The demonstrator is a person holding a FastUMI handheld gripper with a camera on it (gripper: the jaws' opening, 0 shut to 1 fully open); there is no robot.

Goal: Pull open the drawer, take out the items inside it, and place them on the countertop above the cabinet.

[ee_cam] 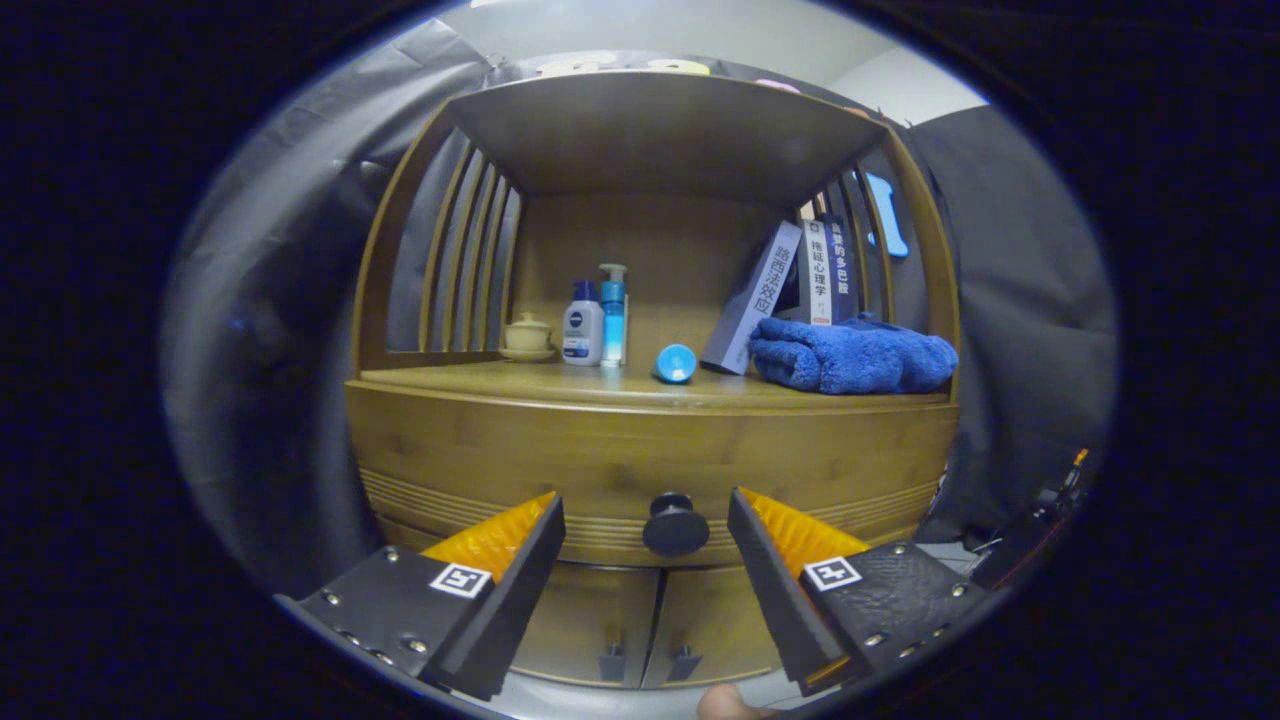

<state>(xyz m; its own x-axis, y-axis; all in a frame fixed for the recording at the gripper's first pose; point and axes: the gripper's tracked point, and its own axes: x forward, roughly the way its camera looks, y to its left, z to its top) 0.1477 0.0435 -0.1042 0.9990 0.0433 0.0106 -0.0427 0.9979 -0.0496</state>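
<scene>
The drawer's contents are hidden behind its closed wooden front (650, 470). The round dark knob (675, 524) is seen between the spread fingers of the gripper (648, 530), which is wide open and grips nothing. A fluffy blue towel (850, 357) lies on the table (640, 388) above.

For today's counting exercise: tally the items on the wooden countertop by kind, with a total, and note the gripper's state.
Lidded cup on saucer: 1
Bottles: 3
Books: 3
Blue towel: 1
Total: 8
Gripper: open, either side of the drawer knob.
</scene>
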